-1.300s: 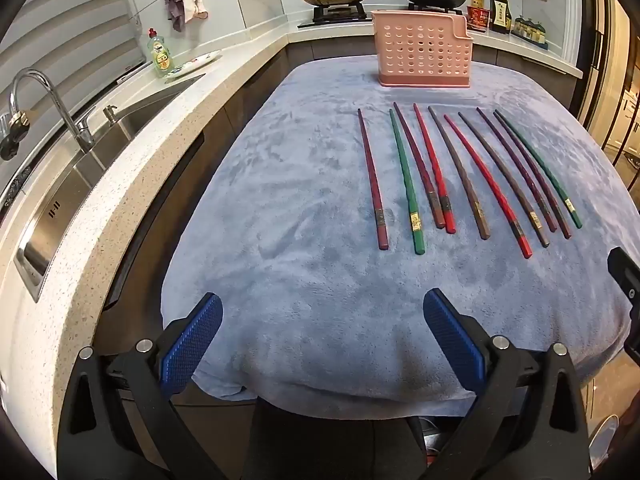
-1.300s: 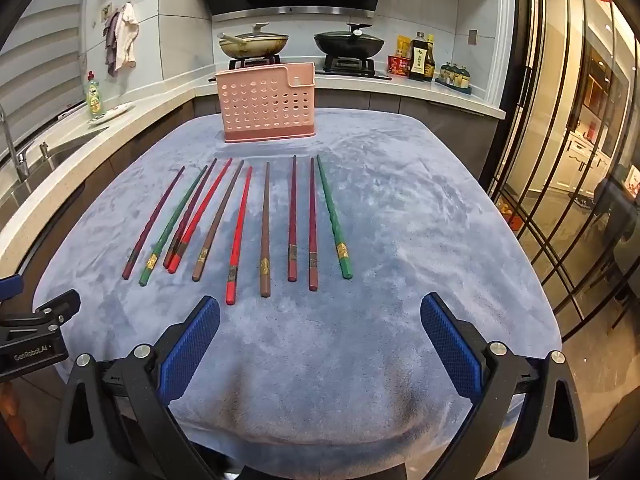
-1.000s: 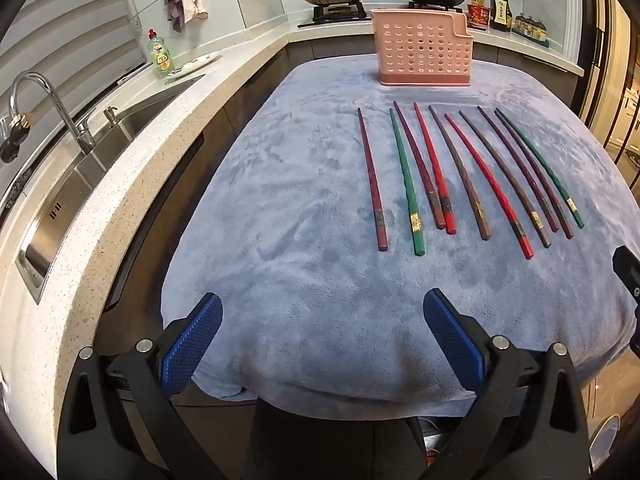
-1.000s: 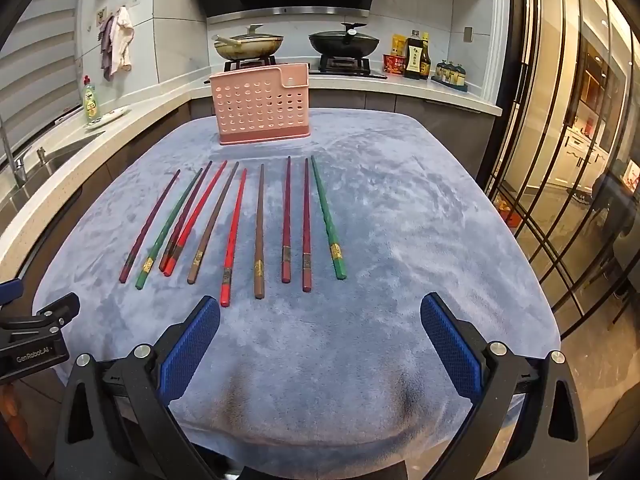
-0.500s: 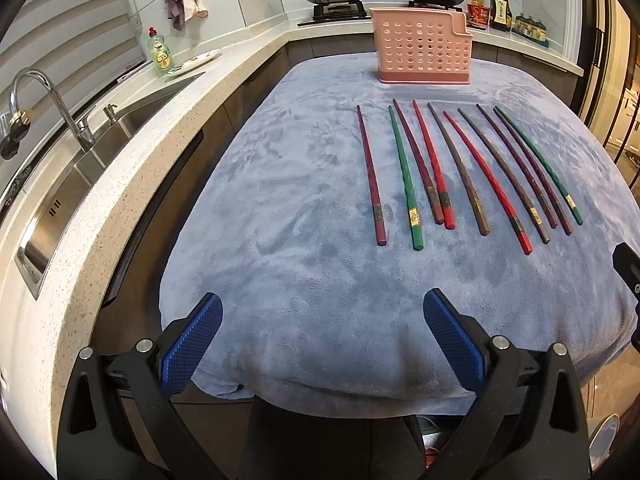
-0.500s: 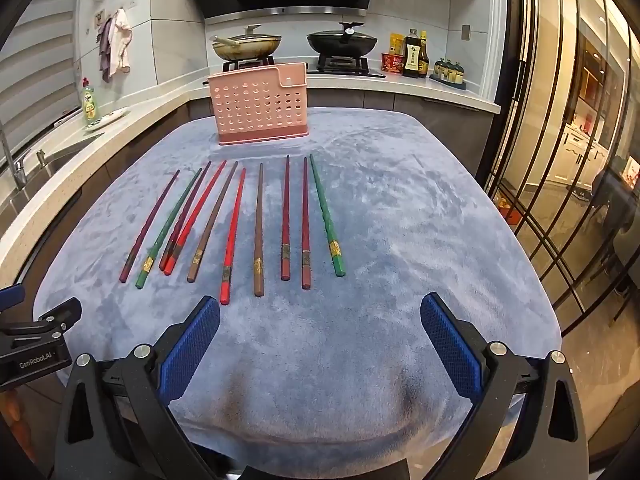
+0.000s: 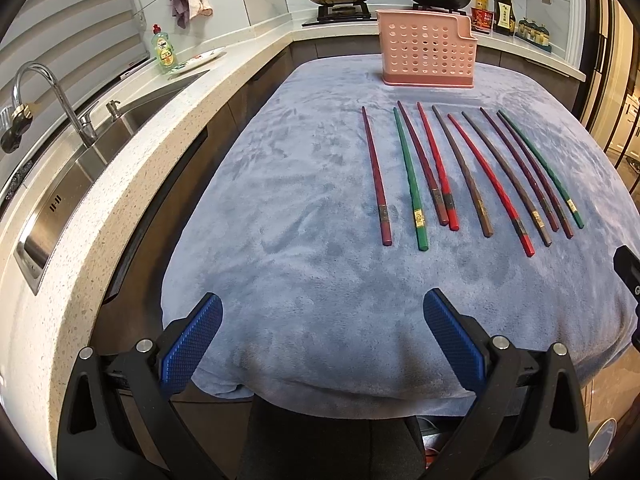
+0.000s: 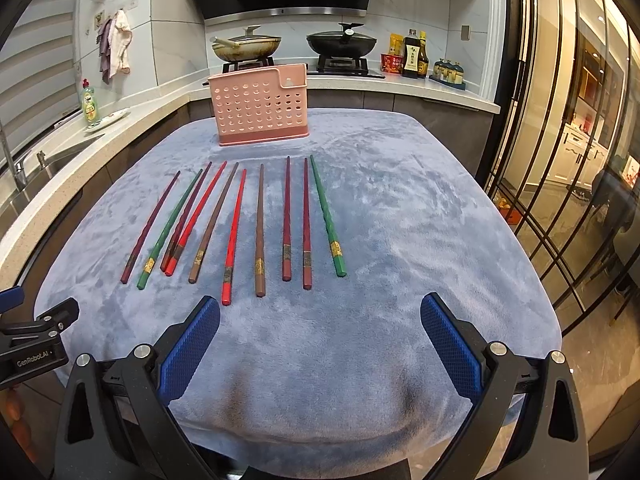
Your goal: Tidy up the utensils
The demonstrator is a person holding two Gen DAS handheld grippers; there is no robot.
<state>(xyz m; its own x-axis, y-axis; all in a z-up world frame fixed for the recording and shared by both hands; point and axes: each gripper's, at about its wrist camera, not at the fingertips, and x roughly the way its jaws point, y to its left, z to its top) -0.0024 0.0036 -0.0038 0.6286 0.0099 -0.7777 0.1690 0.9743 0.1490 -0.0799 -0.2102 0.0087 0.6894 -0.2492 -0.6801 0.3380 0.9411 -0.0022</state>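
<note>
Knurled blue tongs (image 8: 320,338), plush cloth (image 8: 400,216), lacquered chopsticks (image 8: 260,232)

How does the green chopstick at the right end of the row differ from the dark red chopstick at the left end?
The green chopstick is green with a bright gold band; the dark red chopstick is maroon with a dull band. The green one lies farthest right, the dark red one farthest left. Both lie flat on the blue cloth, untouched.

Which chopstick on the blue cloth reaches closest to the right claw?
The bright red chopstick, sixth from the left in the right wrist view; its butt end extends nearest, past all the others.
</note>
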